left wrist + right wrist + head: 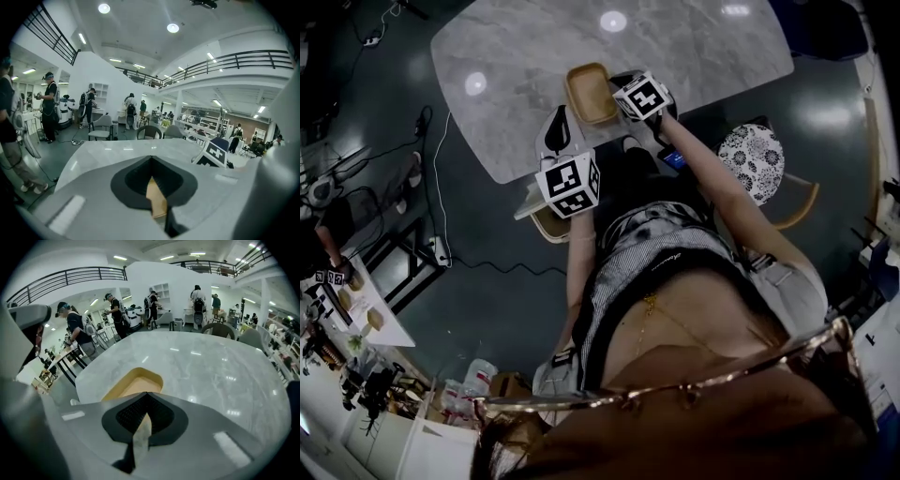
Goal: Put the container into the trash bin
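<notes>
My left gripper [151,158] has its jaws pressed together with nothing between them. It sits low at the near edge of the marble table [703,47], to the left of my other tool. My right gripper [146,393] is closed tight as well and carries nothing. It tilts down over the tabletop, and its marker cube [640,96] is just beside the right end of the container [133,383].

The container is a shallow tan tray with rounded corners, open at the top. It rests flat on the table near my side, directly ahead of the right jaws and a little to their left. Its near rim is hidden behind those jaws, so I cannot tell whether the tips touch it. My left gripper is apart from it, lower and to its left in the head view.

To my right, off the table's corner, stands a chair [752,161] with a black-and-white patterned seat. Beyond the far edge of the table are grey chairs [103,127], then several people [49,105] standing at workbenches. Above them a railed balcony [243,58] runs along the hall.
</notes>
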A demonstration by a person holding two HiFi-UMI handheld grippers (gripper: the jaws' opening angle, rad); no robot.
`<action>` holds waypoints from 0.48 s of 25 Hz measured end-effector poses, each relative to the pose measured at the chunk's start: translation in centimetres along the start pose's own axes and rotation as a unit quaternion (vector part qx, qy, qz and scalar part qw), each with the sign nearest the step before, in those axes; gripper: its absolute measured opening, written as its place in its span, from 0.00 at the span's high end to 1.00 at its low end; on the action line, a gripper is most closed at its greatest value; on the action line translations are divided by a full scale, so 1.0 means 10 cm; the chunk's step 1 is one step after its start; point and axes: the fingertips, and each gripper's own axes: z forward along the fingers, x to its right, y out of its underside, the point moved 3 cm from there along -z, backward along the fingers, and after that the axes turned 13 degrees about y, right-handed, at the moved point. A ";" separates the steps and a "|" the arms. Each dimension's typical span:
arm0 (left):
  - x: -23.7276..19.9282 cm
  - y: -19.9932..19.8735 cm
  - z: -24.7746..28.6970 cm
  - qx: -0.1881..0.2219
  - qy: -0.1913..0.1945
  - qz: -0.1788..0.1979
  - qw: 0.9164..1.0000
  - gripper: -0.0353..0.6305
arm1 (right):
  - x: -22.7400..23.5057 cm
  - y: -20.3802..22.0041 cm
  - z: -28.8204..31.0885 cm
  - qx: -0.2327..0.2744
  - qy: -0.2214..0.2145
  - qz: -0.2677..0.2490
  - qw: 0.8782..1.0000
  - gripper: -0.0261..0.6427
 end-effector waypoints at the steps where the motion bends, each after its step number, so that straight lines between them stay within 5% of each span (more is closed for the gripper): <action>1: -0.01 0.00 -0.01 0.000 -0.001 -0.002 1.000 0.95 | 0.02 0.01 0.02 -0.009 0.006 0.002 1.000 0.91; 6: -0.06 0.05 -0.06 0.002 -0.010 -0.012 1.000 0.95 | 0.02 0.14 0.18 -0.062 0.001 0.012 0.998 0.76; 12: -0.10 0.13 -0.17 0.002 -0.023 -0.023 0.999 0.95 | -0.02 0.30 0.33 -0.103 -0.003 0.022 0.994 0.77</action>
